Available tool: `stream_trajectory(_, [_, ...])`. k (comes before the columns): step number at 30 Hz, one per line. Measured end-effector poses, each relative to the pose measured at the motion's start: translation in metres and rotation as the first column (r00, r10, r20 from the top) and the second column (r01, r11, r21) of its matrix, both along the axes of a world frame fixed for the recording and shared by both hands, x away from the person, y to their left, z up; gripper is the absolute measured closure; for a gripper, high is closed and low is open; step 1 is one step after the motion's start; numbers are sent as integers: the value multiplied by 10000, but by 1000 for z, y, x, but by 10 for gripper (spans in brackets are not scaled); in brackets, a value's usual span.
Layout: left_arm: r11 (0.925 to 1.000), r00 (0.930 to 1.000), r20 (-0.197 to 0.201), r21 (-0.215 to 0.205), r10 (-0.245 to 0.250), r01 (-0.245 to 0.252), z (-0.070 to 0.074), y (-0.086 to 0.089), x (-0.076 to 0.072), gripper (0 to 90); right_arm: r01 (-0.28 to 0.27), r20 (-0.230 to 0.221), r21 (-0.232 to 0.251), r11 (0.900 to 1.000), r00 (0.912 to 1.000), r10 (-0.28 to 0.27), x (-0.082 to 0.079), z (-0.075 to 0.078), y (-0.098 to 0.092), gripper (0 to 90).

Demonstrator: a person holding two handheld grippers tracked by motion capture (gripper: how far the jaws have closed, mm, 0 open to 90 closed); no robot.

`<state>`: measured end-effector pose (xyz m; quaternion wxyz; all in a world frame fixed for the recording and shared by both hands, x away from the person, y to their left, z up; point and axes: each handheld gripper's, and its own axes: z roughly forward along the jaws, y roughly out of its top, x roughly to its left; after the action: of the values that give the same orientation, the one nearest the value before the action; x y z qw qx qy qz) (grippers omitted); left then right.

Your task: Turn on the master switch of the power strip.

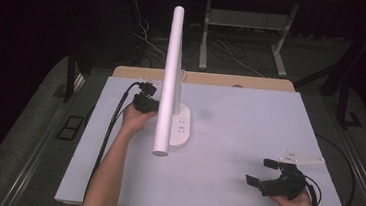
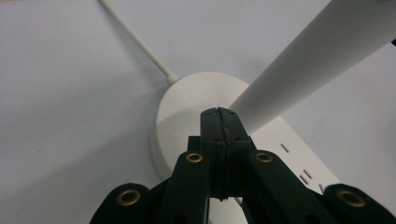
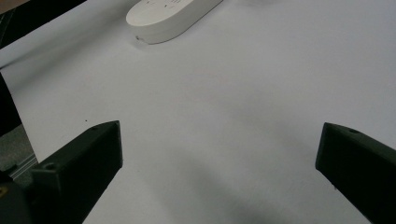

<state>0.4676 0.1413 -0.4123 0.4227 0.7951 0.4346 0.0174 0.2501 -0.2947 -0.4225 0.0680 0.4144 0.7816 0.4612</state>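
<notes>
A white desk lamp stands on the white table [image 1: 250,119]. Its oval base [image 1: 182,128] carries socket slots, and a long white tube arm [image 1: 171,77] leans from it toward the person. My left gripper [image 1: 146,102] is at the base's left side. In the left gripper view it [image 2: 218,113] is shut, jaws pressed flat together with nothing between them, tips at the foot of the tube arm [image 2: 317,60] over the base [image 2: 187,107]. My right gripper [image 1: 260,171] rests open near the table's front right. In its own view it [image 3: 219,140] faces bare tabletop, with the base [image 3: 173,16] far ahead.
The lamp's white cord [image 2: 135,42] runs from the base toward the table's far edge. A wooden strip [image 1: 213,79] borders the back of the table. Beyond it are desk legs [image 1: 205,34] and loose cables [image 1: 147,34] on the floor.
</notes>
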Motion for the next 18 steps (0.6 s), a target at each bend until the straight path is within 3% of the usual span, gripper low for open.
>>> stream_trajectory(8, [9994,9999,-150,349,25,-19,-7,-4,1,899,68,10,4,10000,10000,-68,0,0,0,1])
stream_trajectory(13, [9983,10000,72,583,53,-57,-8,-7,1,900,125,25,59,9999,9999,-125,0,0,-1,0])
stream_trajectory(18, [9972,9998,-173,737,100,-87,-7,-3,1,900,118,30,22,9999,9999,-118,0,0,-1,0])
